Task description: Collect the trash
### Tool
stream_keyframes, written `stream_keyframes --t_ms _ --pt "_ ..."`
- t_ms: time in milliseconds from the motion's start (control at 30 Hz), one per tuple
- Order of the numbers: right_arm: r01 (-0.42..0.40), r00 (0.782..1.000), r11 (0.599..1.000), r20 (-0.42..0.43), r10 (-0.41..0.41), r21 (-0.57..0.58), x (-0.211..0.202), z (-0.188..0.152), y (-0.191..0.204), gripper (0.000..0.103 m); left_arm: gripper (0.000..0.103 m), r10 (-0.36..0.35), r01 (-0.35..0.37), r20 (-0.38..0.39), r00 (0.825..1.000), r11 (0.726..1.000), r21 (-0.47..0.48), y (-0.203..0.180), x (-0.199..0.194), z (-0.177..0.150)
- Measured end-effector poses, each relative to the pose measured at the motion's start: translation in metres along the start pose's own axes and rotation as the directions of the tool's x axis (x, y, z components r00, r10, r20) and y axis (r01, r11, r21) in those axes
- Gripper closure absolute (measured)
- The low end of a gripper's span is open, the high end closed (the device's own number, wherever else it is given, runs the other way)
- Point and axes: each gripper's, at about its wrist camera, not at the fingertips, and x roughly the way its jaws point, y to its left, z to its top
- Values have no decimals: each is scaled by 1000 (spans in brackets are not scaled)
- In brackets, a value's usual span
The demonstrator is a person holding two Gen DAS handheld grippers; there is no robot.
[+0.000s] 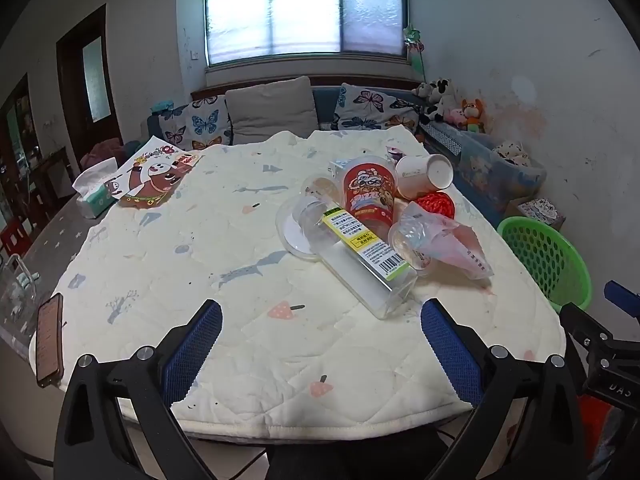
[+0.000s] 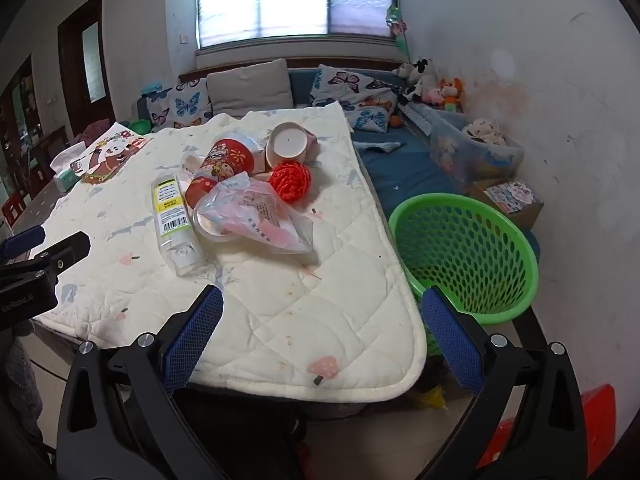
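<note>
Both left tongs (image 1: 320, 344) and right tongs (image 2: 320, 336) gaping empty short of the desk (image 2: 300, 320) litter, clear plastic bottle (image 1: 360, 264) lying lengthwise nearest left tongs, green basket (image 2: 464, 248) right.

Each hand-held gripper, left (image 1: 321, 320) and right (image 2: 322, 308), has black angular arms, silver screws, and blue textured finger pads (image 1: 192, 350).

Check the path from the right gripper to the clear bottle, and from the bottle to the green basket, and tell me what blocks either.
Nothing visible blocks the right gripper, open over bare quilt, from the clear bottle. Toward the green basket, the plastic bag and cup pile lie beside the bottle on that side.
</note>
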Motion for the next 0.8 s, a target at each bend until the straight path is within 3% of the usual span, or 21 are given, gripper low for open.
stream_keyframes --t_ms 800 --pt "0 1000 1000 0 0 -5 -3 0 -1 4 6 -9 9 -16 1000 1000 -9 -2 0 -12"
